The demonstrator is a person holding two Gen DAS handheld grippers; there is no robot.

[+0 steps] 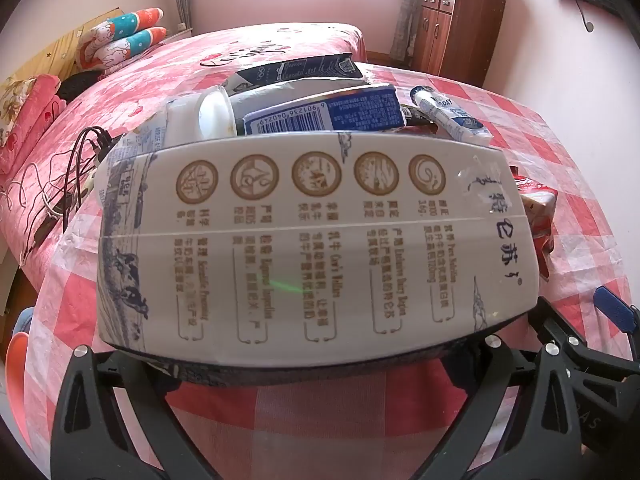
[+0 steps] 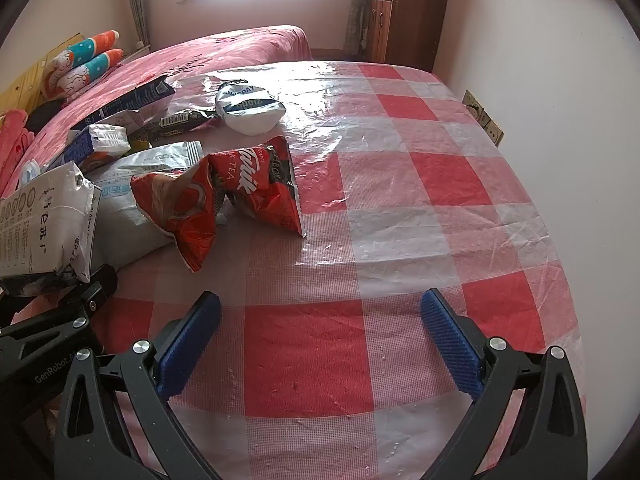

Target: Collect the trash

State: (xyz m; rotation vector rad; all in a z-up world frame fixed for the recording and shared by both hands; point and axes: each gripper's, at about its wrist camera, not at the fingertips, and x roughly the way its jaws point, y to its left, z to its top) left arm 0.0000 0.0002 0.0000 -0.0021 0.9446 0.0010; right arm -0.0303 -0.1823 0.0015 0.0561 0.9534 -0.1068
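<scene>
A large white milk carton with gold and blue print lies right in front of my left gripper and hides its fingertips. Its jaws stand wide apart, and I see no pad pressing on the carton. Behind the carton lie a blue-and-white carton, a white cup and a white pouch. My right gripper is open above bare tablecloth with nothing between its blue pads. Ahead of it to the left lies a crumpled red milk-tea bag, with a silver-white bag beside it and the white pouch farther back.
The table wears a red-and-white checked cloth under clear plastic. A pink-covered bed stands behind it, with cables on its edge. A wooden cabinet is at the back right, and a wall socket by the table's right edge.
</scene>
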